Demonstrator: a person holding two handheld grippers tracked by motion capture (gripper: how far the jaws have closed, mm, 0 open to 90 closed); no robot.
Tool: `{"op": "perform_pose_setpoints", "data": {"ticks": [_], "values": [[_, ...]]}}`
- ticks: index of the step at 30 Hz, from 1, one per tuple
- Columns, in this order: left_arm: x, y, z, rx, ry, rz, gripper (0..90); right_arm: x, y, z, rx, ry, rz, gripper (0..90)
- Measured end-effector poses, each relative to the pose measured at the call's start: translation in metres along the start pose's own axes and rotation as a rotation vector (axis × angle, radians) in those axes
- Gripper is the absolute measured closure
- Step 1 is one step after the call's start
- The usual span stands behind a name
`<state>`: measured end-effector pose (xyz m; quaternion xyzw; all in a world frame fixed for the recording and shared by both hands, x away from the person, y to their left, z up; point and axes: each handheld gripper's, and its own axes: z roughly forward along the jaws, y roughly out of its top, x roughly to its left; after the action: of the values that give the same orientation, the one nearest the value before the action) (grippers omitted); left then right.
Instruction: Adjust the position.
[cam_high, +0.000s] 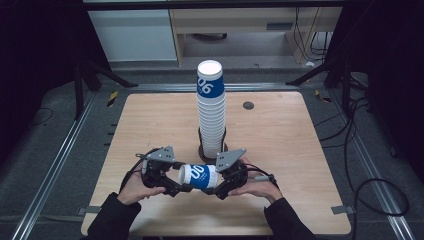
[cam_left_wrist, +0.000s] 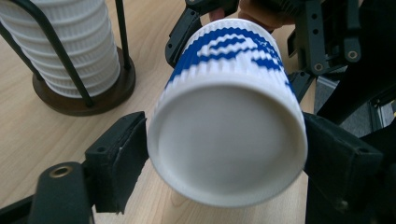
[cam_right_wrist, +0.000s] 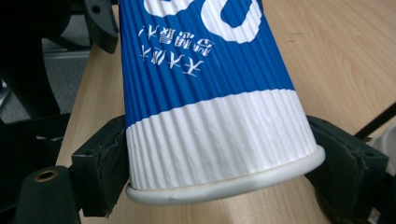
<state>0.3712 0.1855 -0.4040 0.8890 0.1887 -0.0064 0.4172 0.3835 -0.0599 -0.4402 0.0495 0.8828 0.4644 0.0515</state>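
Observation:
A ribbed blue-and-white paper cup (cam_high: 199, 176) lies on its side in the air just above the table's front middle, held between both grippers. My left gripper (cam_high: 180, 178) is shut on its base end; in the left gripper view the cup's white bottom (cam_left_wrist: 229, 144) sits between the two pads. My right gripper (cam_high: 219, 180) is shut on the rim end, and its pads press on the white band of the cup (cam_right_wrist: 215, 135) just above the rolled rim. Behind it, a tall stack of the same cups (cam_high: 210, 110) stands upright in a black wire holder (cam_left_wrist: 84, 100).
The wooden table (cam_high: 280, 150) ends close behind the person's hands at the front. A small dark disc (cam_high: 248, 105) is set into the top at the back right. Black cables (cam_high: 365, 185) lie on the floor to the right.

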Motion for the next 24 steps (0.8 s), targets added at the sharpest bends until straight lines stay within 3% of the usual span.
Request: {"op": "perform_pose_setpoints", "data": {"ticks": [4,12,18,24], "values": [[-0.002,-0.001,0.008,0.058,-0.016,0.013,21.7,0.003,0.001,0.004,0.025,0.007,-0.021,15.4],[-0.003,-0.002,0.013,0.102,-0.028,0.030,24.9,0.006,0.001,0.007,0.056,0.016,-0.042,14.9],[-0.002,-0.002,0.011,0.074,-0.033,0.027,25.3,0.005,0.001,0.006,0.044,0.012,-0.036,13.1],[0.001,-0.003,0.003,0.017,-0.017,0.017,25.3,0.001,0.002,-0.004,-0.014,-0.007,-0.003,9.1]]}}
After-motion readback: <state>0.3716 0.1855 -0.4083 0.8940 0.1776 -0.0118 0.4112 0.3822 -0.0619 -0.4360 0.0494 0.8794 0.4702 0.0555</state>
